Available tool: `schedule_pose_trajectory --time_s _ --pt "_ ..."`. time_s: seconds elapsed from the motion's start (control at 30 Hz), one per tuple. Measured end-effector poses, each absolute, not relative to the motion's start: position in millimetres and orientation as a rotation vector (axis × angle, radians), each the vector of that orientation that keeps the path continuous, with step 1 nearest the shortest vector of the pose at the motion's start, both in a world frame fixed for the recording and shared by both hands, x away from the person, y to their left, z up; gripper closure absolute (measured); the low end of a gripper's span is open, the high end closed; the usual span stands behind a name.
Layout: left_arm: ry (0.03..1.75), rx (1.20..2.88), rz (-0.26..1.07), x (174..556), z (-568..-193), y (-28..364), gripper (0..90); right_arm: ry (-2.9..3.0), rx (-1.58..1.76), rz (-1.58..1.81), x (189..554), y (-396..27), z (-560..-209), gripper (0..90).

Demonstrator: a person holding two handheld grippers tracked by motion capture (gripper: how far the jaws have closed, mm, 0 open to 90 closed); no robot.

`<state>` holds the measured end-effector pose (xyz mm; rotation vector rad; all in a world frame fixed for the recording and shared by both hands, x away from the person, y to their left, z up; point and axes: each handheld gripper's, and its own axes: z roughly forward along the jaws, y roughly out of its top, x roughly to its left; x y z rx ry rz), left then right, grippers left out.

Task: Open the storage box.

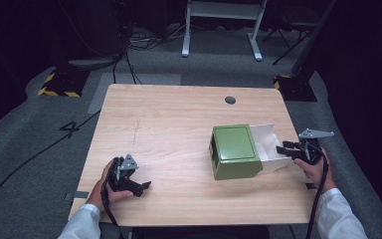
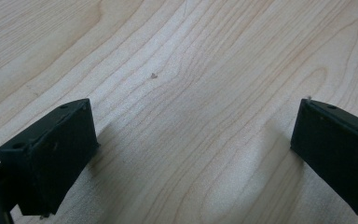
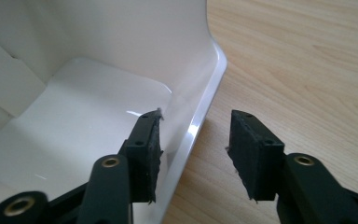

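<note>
on the light wooden table (image 1: 179, 129) sits a green box-shaped case (image 1: 235, 151) with a white plastic drawer (image 1: 268, 145) sticking out of its right side. the case is on the right half of the table, near the front edge. a small round dark hole (image 1: 230, 100) in the table top is behind the case, near the back edge.

the right gripper (image 1: 284, 148) is just to the right of the case, at the outer end of the drawer. the person's right hand (image 1: 316, 167) holds it. in the right gripper view, its two black jaws stand partly apart, one on each side of the drawer's white front wall (image 3: 200, 116). one jaw is inside the drawer and the other is outside, over the wood. the wall is between them, but they are not pressed onto it. the inside of the drawer looks smooth and shiny.

the left gripper (image 1: 142, 186) is far to the left of the case, near the front edge of the table. the person's left hand (image 1: 112, 186) holds it. in the left gripper view, its jaws are wide apart, with bare wood (image 2: 191, 116) between them. it holds nothing.
</note>
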<state>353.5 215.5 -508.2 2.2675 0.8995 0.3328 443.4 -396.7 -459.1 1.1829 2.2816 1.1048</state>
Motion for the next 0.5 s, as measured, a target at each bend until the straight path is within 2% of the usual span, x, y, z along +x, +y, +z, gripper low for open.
schedule_pose_trajectory --time_s 0.03,0.27,0.5 --pt "0.900 2.267 0.333 353.5 -508.2 215.4 0.4 2.260 1.184 1.118 441.7 -397.6 -454.2 48.7" --pt "0.900 2.267 0.333 353.5 -508.2 215.4 0.4 2.206 1.157 1.121 435.8 -398.2 -439.9 42.0" --pt "0.899 2.267 0.333 353.6 -508.3 215.5 0.4 2.172 1.119 1.153 427.7 -399.5 -427.2 38.4"
